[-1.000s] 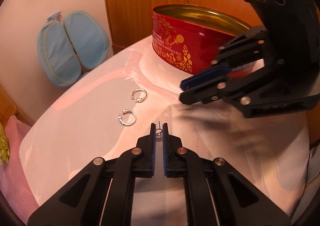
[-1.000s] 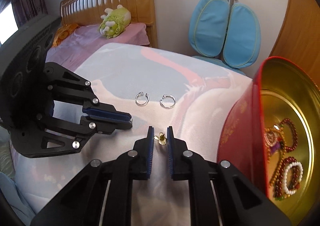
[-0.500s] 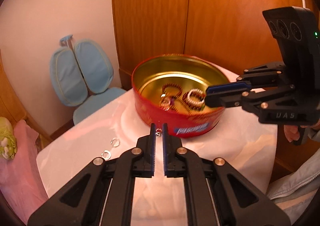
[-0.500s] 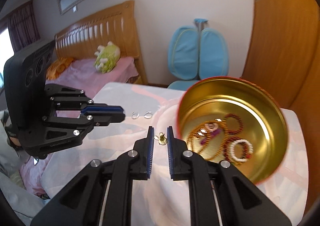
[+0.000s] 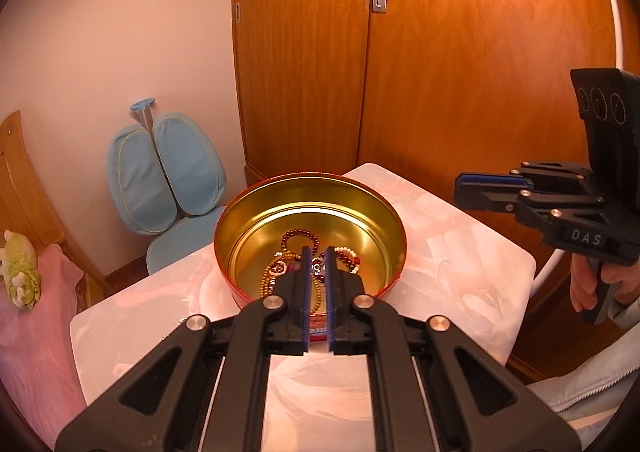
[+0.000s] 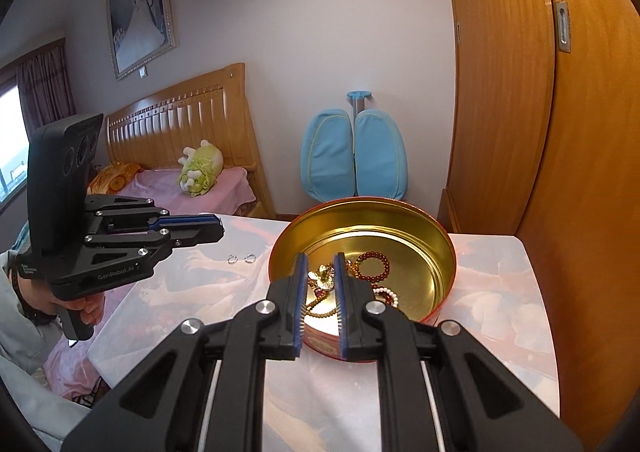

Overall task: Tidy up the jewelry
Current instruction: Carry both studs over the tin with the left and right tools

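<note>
Both grippers have risen over the tin (image 6: 442,248), left gripper (image 5: 318,264) and right gripper (image 6: 321,276) each pinching an earring.

Bedroom: wooden wardrobe (image 6: 560,132), blue chair (image 6: 354,156) against the wall, wooden bed headboard (image 6: 180,120), framed portrait (image 6: 140,0).

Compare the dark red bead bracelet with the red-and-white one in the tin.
The dark red bracelet is one colour; the red-and-white bracelet mixes white and red beads. The dark red one shows almost whole, farther back in the tin; the red-and-white one is partly hidden behind the right gripper. Both are bead loops lying on the tin's floor.
</note>
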Demonstrator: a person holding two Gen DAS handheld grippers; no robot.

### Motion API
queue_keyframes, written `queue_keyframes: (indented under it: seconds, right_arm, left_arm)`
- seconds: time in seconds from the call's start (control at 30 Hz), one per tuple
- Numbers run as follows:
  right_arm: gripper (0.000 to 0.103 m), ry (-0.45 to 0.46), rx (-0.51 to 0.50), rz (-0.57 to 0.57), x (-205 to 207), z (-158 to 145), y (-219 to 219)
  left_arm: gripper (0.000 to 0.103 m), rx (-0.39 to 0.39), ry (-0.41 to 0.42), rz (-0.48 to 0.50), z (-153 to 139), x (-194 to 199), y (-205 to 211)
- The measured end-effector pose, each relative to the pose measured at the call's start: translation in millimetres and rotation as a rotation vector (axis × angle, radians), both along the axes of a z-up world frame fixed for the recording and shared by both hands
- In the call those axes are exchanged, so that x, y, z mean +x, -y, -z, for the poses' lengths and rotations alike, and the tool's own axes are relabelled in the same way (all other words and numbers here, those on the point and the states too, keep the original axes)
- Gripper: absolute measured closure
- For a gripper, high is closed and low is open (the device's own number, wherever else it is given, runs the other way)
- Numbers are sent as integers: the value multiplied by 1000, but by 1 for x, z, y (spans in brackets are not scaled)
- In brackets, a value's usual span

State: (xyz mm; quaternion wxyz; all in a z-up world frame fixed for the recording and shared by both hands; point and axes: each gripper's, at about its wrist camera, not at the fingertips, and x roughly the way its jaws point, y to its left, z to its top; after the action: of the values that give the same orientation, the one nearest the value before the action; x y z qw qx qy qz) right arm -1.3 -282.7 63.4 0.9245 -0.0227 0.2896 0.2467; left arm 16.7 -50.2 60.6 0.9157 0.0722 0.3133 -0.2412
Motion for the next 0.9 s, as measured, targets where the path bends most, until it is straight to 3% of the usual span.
queue_keyframes:
  seconds: [0.2,0.37,0.5,0.7,0.9]
  right_arm:
    - [89,-50,43,12,28,13,8]
    - [89,-106,40,49,59,27,5]
    - [89,-145,-18,62,83,40,0]
    - [89,-261,-52,81,123,60,-10]
    - [89,-422,-83,72,173,72,-20]
  left_arm:
    - [97,23,-14,4,-1,9,8]
    - [97,30,-60,32,15,46,4]
    - [97,-4,-97,37,27,79,-1]
    - [97,2,-158,91,47,122,1]
    - [97,36,-296,116,72,169,9]
